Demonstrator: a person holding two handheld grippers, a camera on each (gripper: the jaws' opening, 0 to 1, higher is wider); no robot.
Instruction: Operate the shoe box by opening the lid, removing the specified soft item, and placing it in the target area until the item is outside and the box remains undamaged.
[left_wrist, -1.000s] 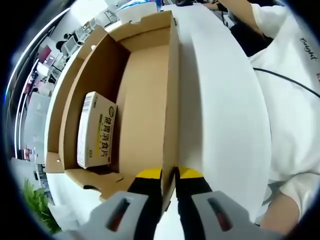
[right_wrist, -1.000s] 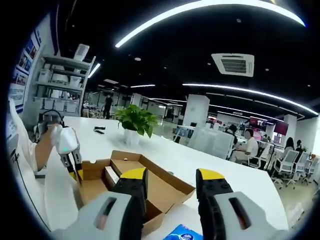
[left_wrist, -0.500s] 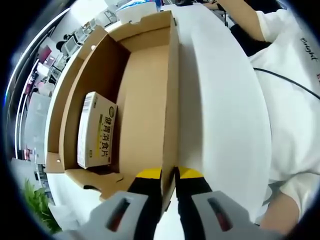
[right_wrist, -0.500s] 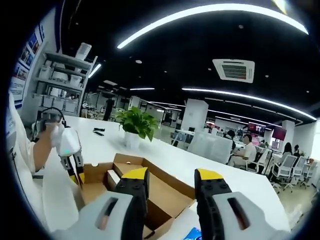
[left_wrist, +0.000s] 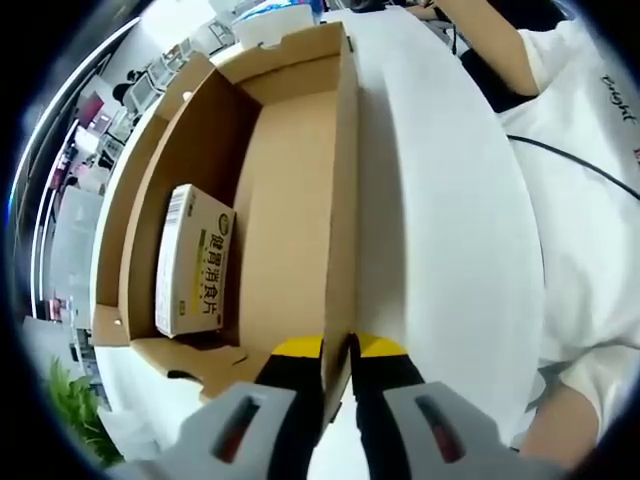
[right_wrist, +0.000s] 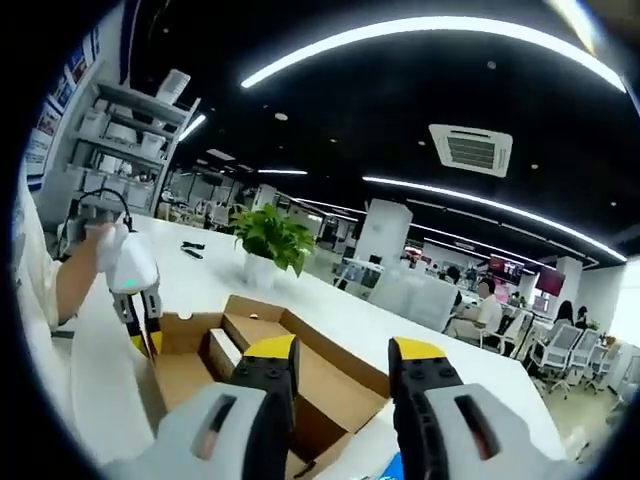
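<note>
Shoe box of plain brown cardboard lies open on the white table, and your left gripper has its yellow-tipped tongs clamped together on the upright white lid along the box's near edge. Inside, a small white-and-yellow printed carton rests against the far wall. Your right gripper hovers above the box with its tongs apart, a potted green plant farther along the table.

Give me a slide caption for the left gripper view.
Left gripper shut on the open shoe box lid edge, small packet inside.
</note>
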